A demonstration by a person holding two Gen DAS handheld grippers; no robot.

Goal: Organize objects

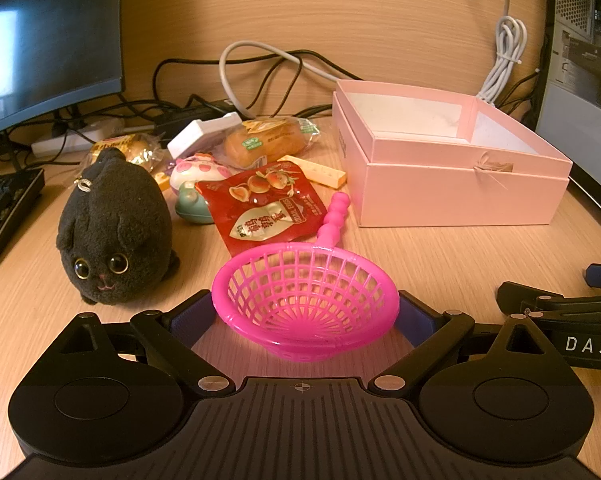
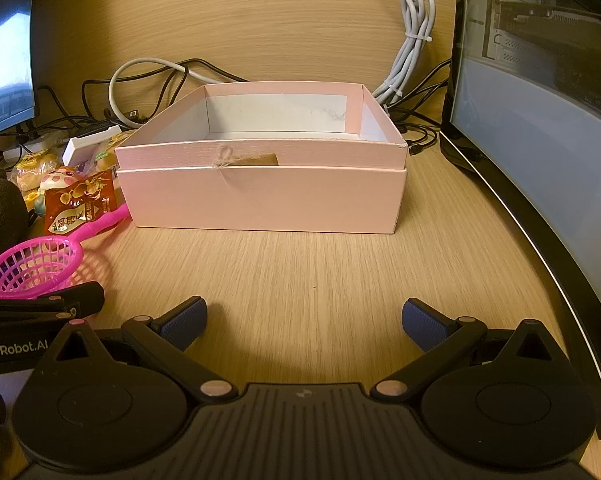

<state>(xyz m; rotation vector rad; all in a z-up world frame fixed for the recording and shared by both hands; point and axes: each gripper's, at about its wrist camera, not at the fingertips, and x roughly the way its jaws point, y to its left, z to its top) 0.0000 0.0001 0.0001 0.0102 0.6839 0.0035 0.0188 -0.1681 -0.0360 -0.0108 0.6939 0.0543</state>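
A pink plastic strainer scoop (image 1: pixel 306 304) sits between the wide-spread fingers of my left gripper (image 1: pixel 305 316); whether the pads touch its bowl I cannot tell. Its handle points away toward an open, empty pink box (image 1: pixel 452 184). A black plush cat (image 1: pixel 114 228), a red snack packet (image 1: pixel 262 210), a wrapped bun (image 1: pixel 266 142) and small toys lie at the left. My right gripper (image 2: pixel 304 322) is open and empty over bare desk, facing the pink box (image 2: pixel 260 196). The scoop (image 2: pixel 34 266) shows at its left.
A monitor (image 1: pixel 40 40) and keyboard (image 1: pixel 4 208) stand at the left. Cables (image 1: pixel 260 68) and a power strip run along the back wall. A curved screen and computer case (image 2: pixel 540 128) close off the right side.
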